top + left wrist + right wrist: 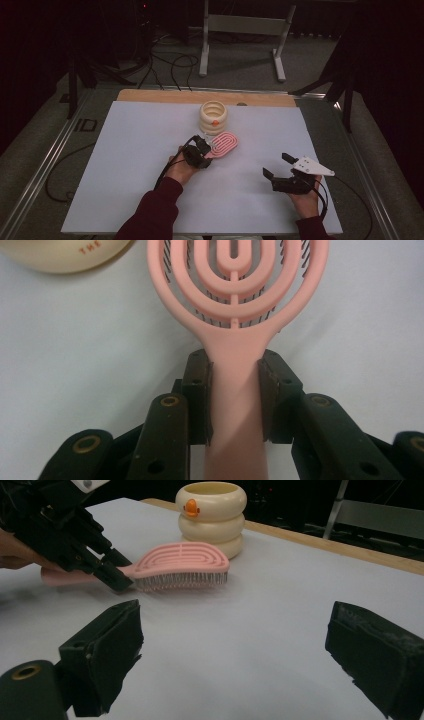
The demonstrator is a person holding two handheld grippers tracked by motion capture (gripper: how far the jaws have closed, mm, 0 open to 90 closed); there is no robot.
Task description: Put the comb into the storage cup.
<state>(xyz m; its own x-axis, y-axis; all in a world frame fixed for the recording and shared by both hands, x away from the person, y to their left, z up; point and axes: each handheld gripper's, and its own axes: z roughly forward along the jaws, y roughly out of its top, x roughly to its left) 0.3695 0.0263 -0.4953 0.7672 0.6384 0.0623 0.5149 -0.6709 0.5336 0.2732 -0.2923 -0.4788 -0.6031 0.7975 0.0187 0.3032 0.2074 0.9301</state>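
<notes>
A pink hairbrush (224, 144) lies bristles down on the white sheet, its head pointing toward a cream ringed cup (213, 117) with an orange mark. My left gripper (205, 151) is shut on the brush handle. In the left gripper view both pads press the sides of the handle (235, 390), with the looped head (235, 285) just ahead. My right gripper (276, 165) rests open near the front right, holding nothing. Its view shows the brush (175, 562), the left gripper (112, 577) on it and the cup (211, 517) beyond its own spread fingers (235, 645).
The white sheet (150, 175) covers a wooden table whose far edge (200, 96) shows bare. Metal rails run along both sides. Cables and a white frame stand on the floor behind the table.
</notes>
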